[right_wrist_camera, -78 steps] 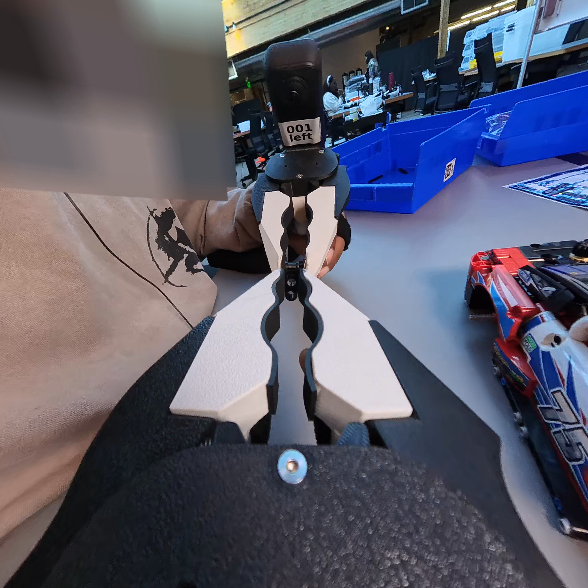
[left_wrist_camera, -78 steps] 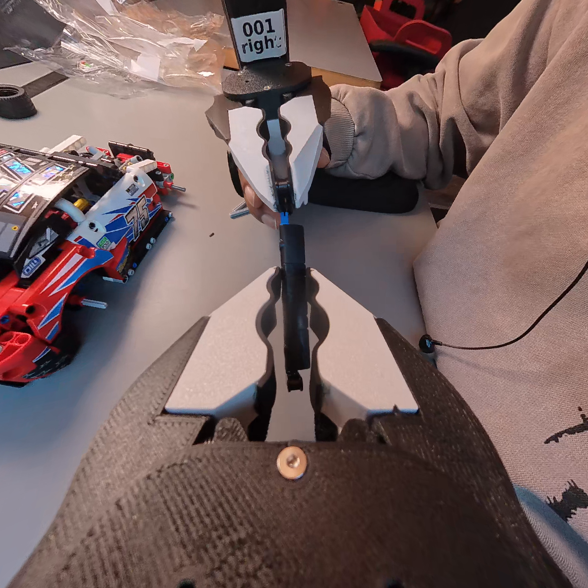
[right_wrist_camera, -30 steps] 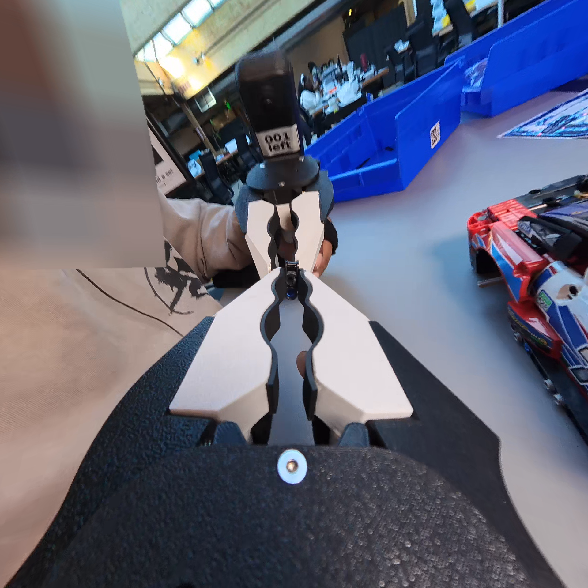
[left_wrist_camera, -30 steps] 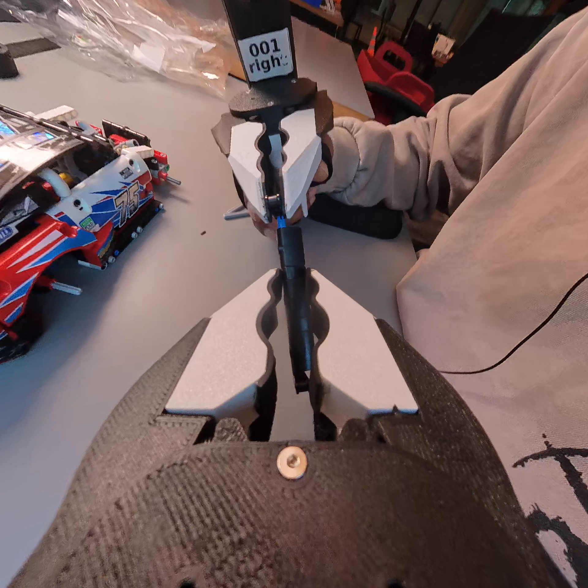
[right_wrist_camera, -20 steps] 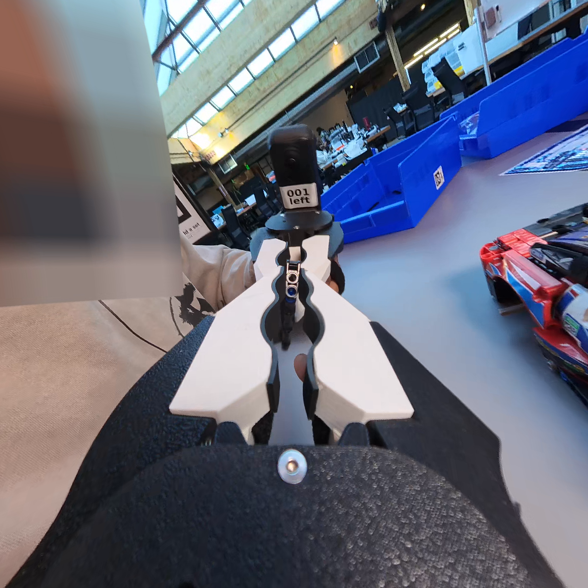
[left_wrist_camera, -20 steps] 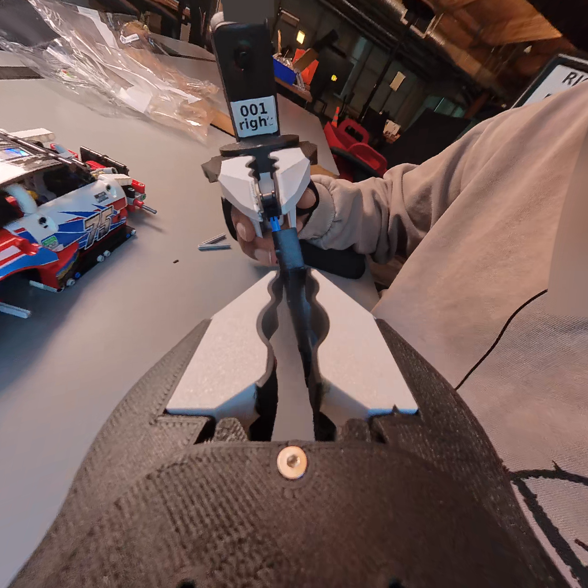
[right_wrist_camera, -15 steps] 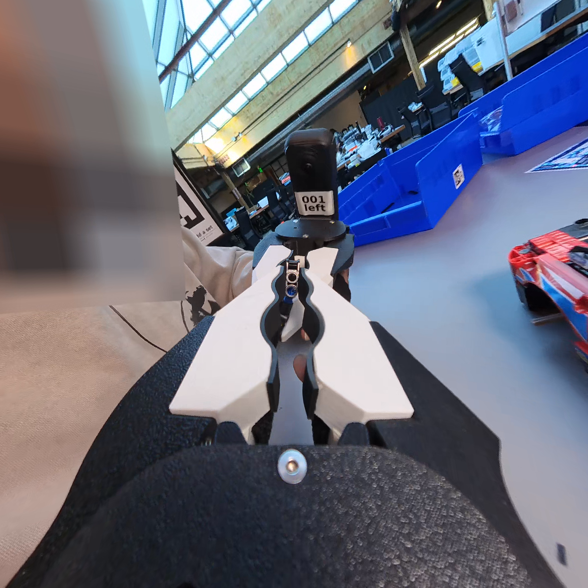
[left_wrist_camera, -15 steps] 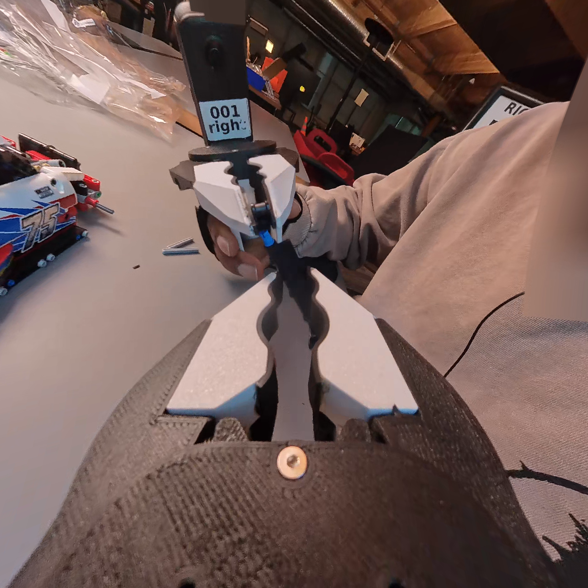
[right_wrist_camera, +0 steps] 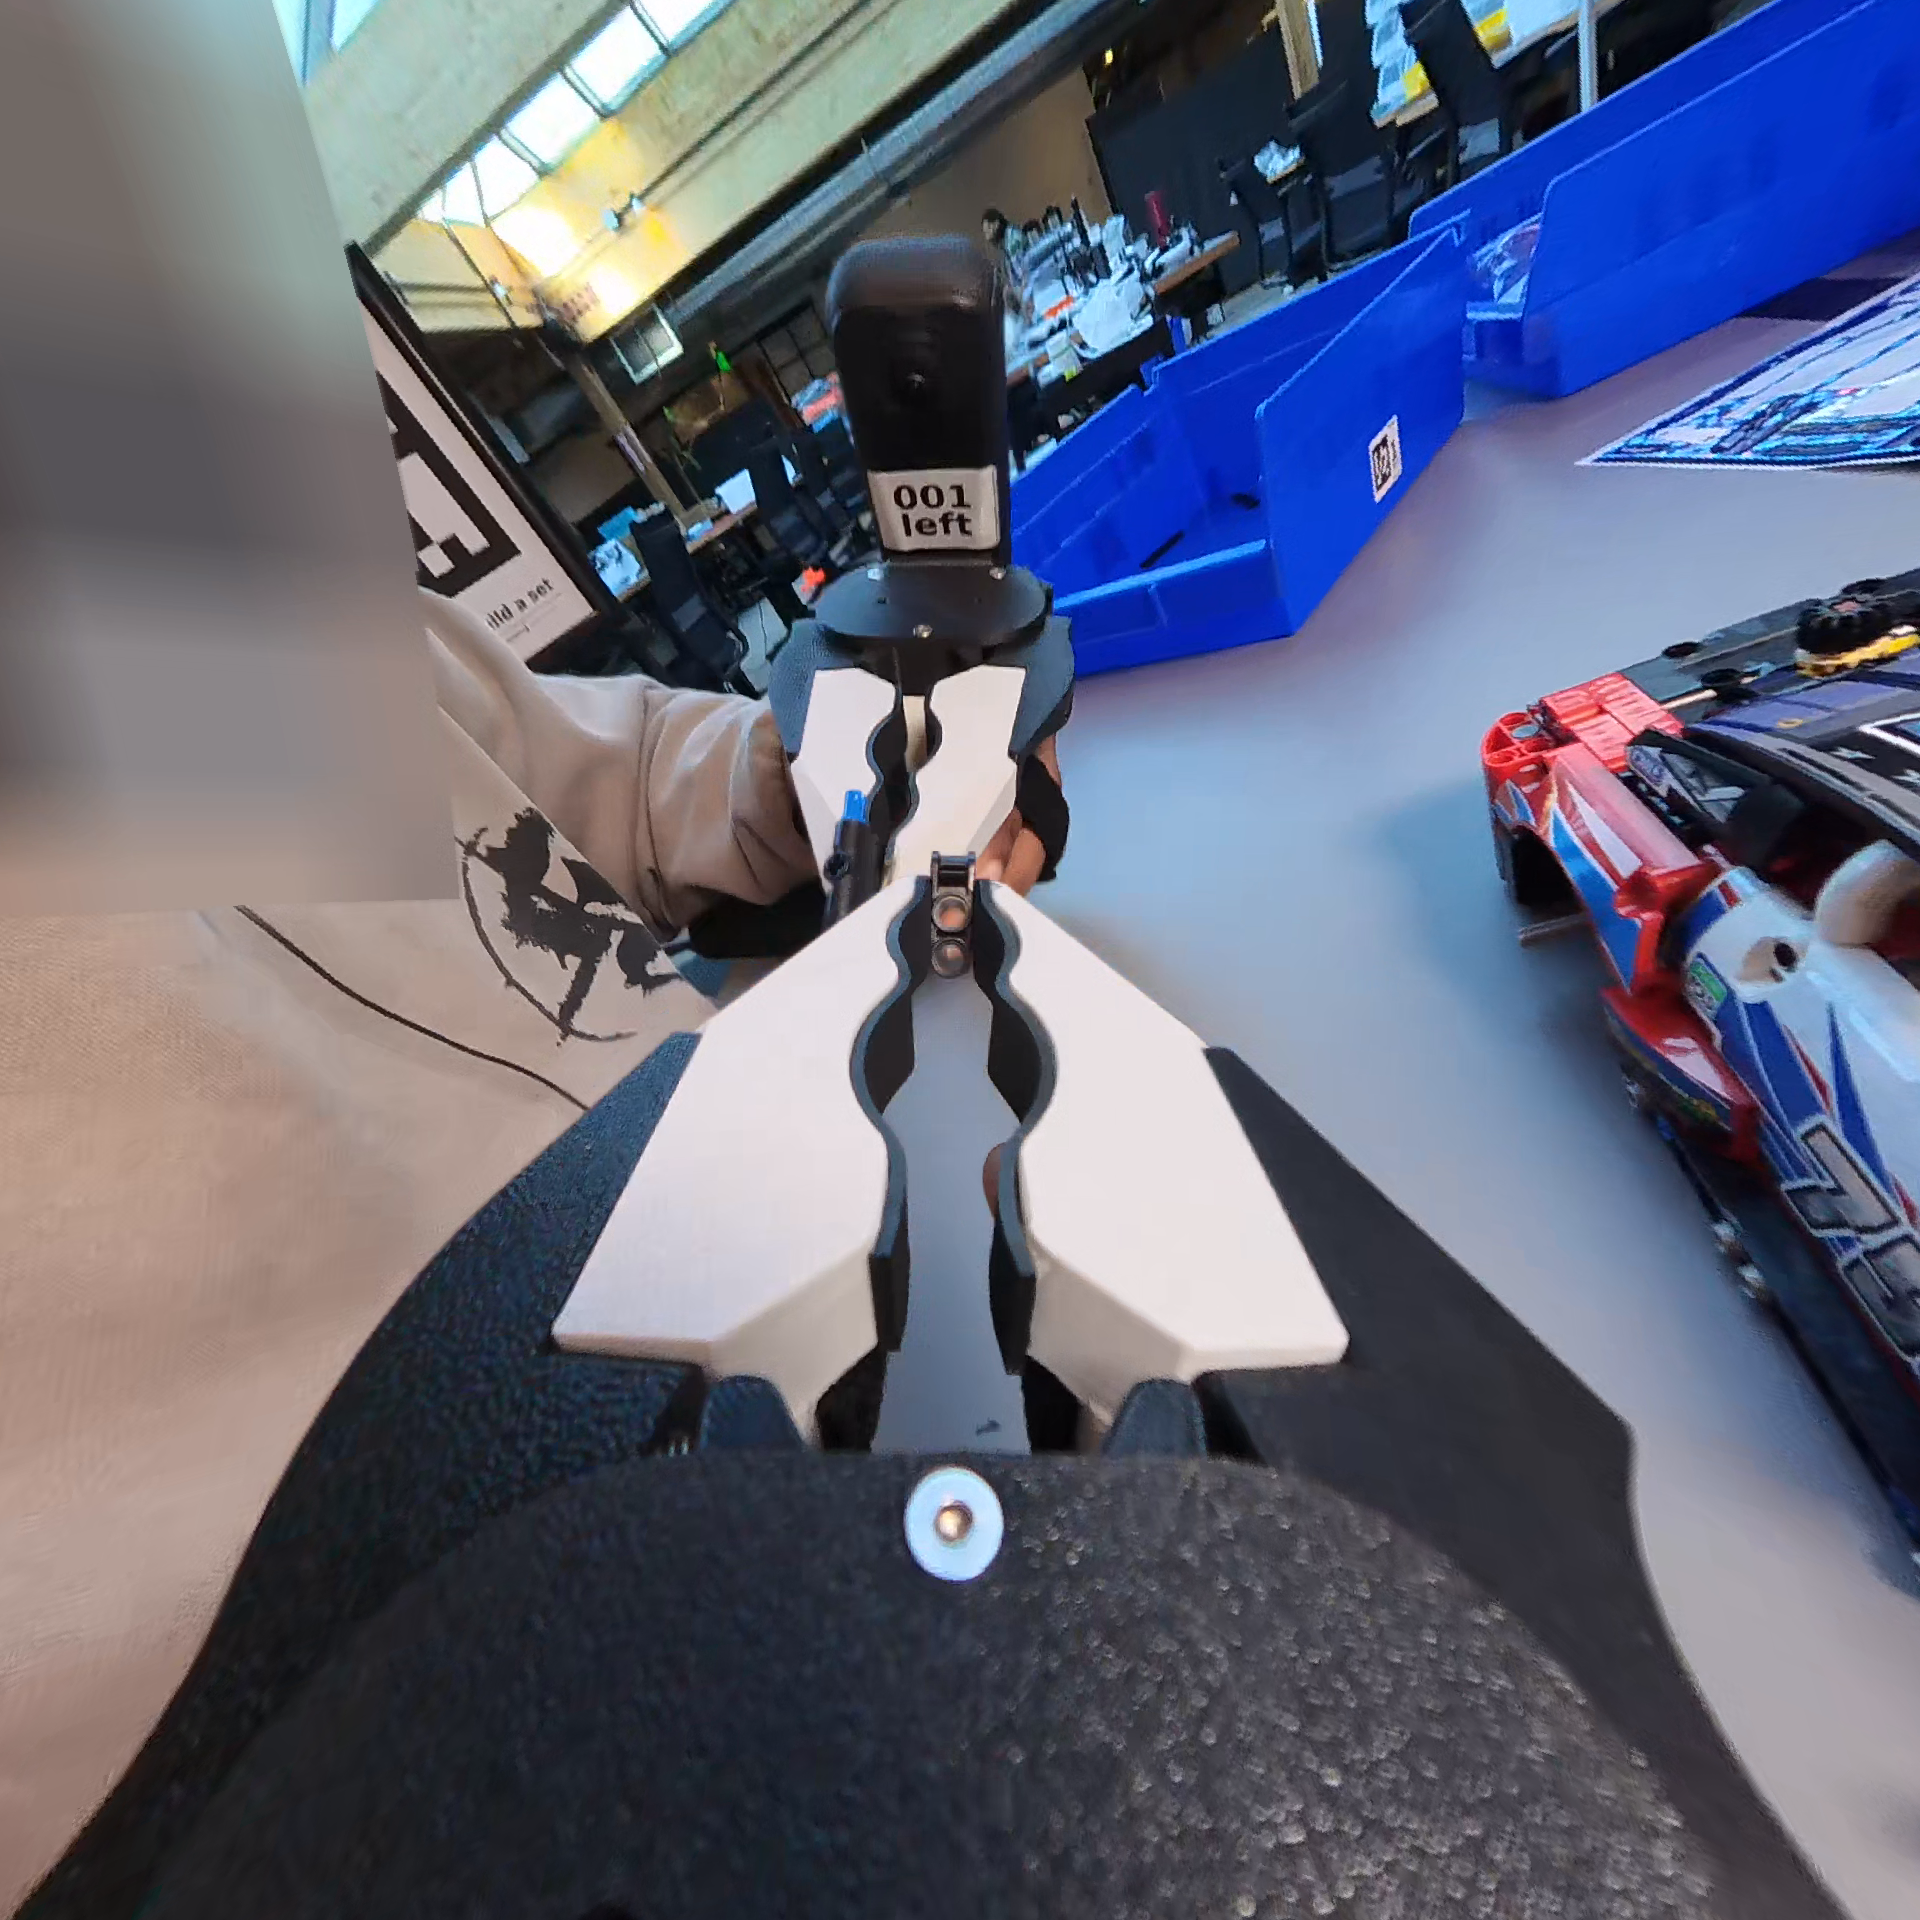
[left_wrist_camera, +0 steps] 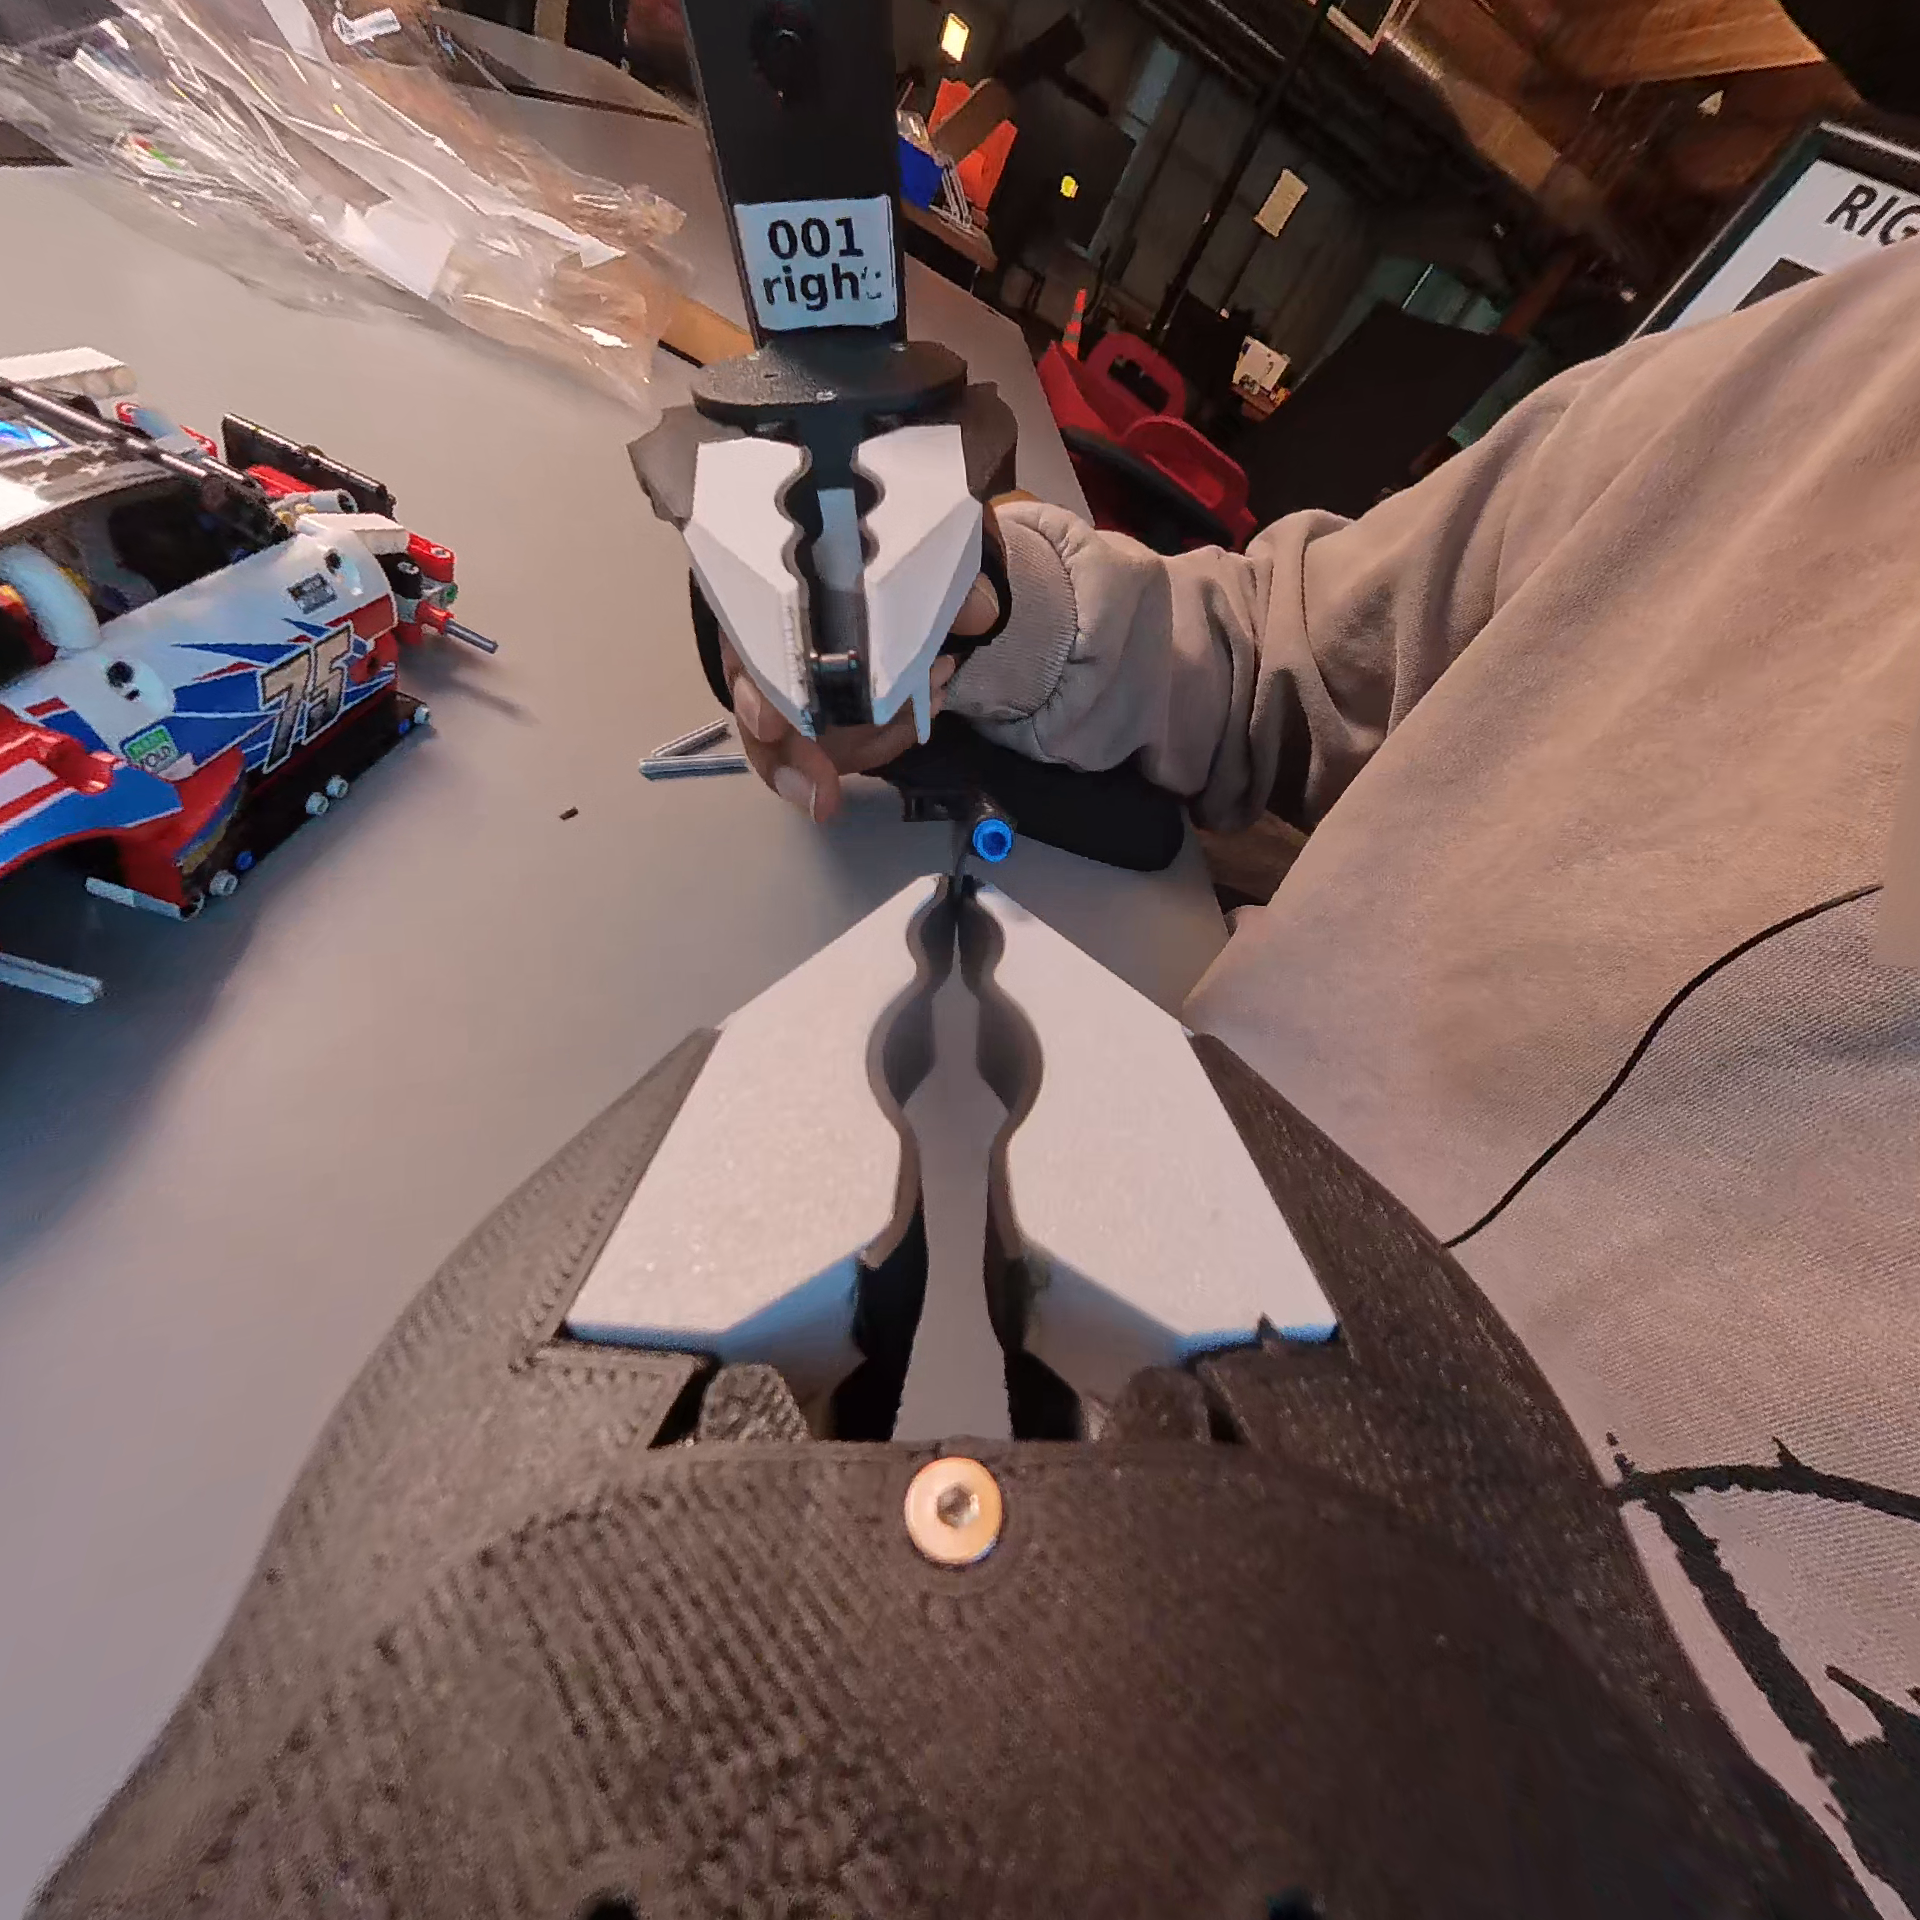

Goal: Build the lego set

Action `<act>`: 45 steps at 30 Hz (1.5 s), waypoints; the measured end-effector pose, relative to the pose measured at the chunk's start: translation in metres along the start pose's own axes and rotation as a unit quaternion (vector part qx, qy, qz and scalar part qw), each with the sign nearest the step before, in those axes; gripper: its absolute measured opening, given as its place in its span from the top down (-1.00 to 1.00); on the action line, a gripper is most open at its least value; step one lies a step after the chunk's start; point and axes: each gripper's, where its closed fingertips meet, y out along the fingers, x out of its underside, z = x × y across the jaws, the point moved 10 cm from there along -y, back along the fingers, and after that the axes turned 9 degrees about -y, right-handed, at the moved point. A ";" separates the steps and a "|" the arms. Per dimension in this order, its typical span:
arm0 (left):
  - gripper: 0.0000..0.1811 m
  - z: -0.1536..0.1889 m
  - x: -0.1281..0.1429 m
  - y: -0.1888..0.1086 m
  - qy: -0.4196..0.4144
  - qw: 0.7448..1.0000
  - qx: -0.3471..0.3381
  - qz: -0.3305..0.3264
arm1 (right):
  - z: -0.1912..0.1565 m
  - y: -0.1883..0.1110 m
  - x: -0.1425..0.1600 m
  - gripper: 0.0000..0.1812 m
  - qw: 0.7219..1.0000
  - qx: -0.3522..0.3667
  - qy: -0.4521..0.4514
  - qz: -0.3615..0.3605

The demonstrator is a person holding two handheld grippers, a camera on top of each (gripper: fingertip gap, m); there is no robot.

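My left gripper (left_wrist_camera: 957, 885) is shut at its tips on a black rod piece with a blue pin (left_wrist_camera: 988, 833) at its end, held above the grey table (left_wrist_camera: 416, 1039). It also shows in the right wrist view (right_wrist_camera: 854, 831), beside the left gripper (right_wrist_camera: 896, 844). My right gripper (right_wrist_camera: 951, 883) is shut on a small black connector with two holes (right_wrist_camera: 948, 925). It faces the left gripper (left_wrist_camera: 836, 691), tips a short way apart. The pin and the connector are not joined. The red, white and blue lego car (left_wrist_camera: 208, 665) (right_wrist_camera: 1714, 883) stands on the table to the side.
Clear plastic bags (left_wrist_camera: 364, 187) lie at the table's far side. Two grey axles (left_wrist_camera: 691, 753) lie near the right hand. Blue bins (right_wrist_camera: 1299, 488) and a printed sheet (right_wrist_camera: 1787, 416) sit beyond the car. The person's beige sleeve and torso (left_wrist_camera: 1558, 831) are close by.
The blue pin was in the connector's hole; now the two pieces are apart. The rod has swung out of the left gripper's jaws and is held only at the tips. Both grippers have tilted back down.
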 end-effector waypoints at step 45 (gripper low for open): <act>0.85 0.016 0.047 0.006 0.396 0.786 -0.361 -0.308 | 0.006 -0.018 -0.001 0.95 0.974 0.182 -0.104 -0.082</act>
